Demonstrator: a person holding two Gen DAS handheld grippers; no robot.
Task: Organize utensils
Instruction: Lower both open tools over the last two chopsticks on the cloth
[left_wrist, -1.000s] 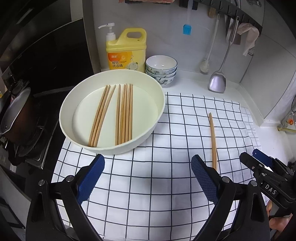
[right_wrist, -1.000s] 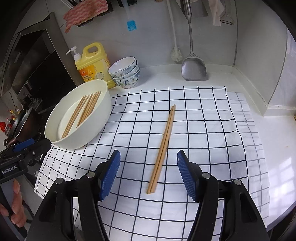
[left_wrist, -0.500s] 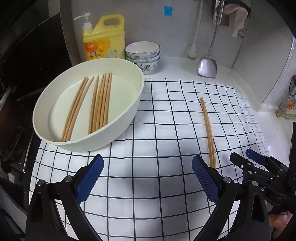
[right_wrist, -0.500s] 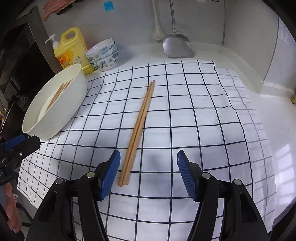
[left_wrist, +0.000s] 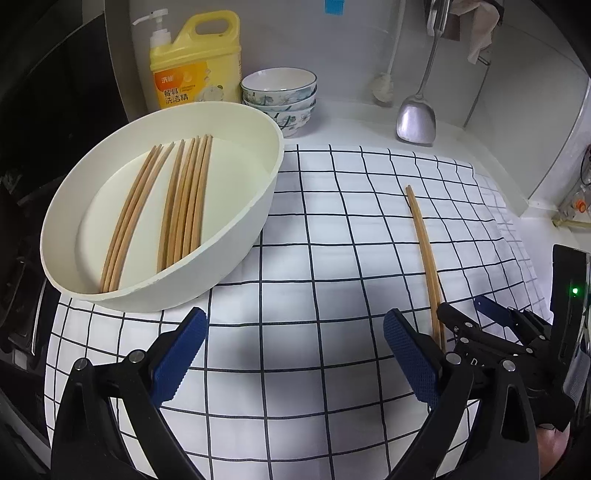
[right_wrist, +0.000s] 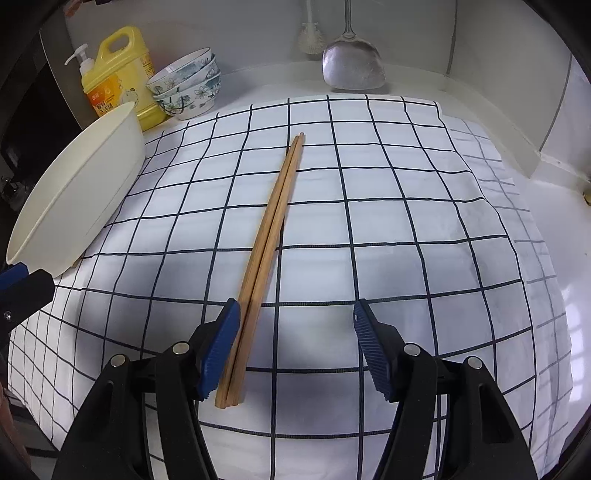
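The white tabletop (right_wrist: 535, 206) carries a checked cloth (right_wrist: 388, 229), the landmark here. On the cloth's far-left part, as seen from the right tool, stands a large cream basin (left_wrist: 258, 206) with two groups of wooden chopsticks (left_wrist: 184, 206) lying lengthwise on its floor. Beyond the cloth's far-left corner stand a yellow detergent bottle (left_wrist: 195, 62) and a stack of patterned bowls (left_wrist: 280, 96), side by side against the wall. Beyond the cloth's far edge a metal spatula (right_wrist: 352, 66) hangs with its blade just above the tabletop.

Near the middle of the cloth lies a loose pair of chopsticks (right_wrist: 269, 236), touching each other along their length and running from far to near.

The left tool (left_wrist: 291, 354) hovers over the cloth's near part, in front of the basin, jaws spread wide with only cloth between them. The right tool (right_wrist: 295, 350) is also spread, low over the cloth; the near ends of the loose pair lie between its jaws, just beside the left pad (right_wrist: 219, 350), well apart from the right one.
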